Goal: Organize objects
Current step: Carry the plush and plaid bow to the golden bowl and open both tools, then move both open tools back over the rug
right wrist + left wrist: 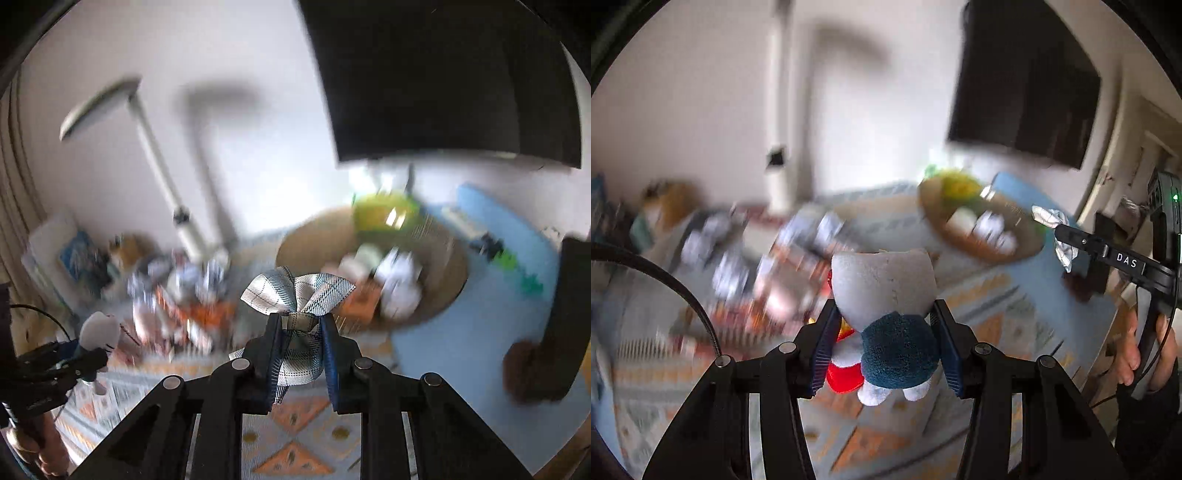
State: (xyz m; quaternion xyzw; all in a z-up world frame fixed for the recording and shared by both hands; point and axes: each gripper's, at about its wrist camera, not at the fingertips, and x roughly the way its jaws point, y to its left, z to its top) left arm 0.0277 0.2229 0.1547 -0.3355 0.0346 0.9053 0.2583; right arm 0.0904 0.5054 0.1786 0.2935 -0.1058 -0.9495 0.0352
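- The left claw [884,339] is clamped on a small plush toy [886,314] with a grey head and dark blue body; its blue pads press the toy's sides, head pointing away from the camera, feet hanging toward it.
- The right claw [301,343] is pinched shut on a plaid ribbon bow [299,295], whose loops fan out above the fingertips while its tails hang down between them.
- Both items are held in the air above the patterned rug [295,424]; neither rests on anything.
- The round woven tray [448,275] lies ahead and to the right of both claws, already holding blurred white items and something yellow-green.
- Judged from both views, the right claw is the nearer to the tray, with the left claw further off to its left.
- If the tray is the destination, the bow has the shorter path, forward and slightly right.
- The blurred heap of clutter [768,280] sits ahead and left, nearer the left claw.
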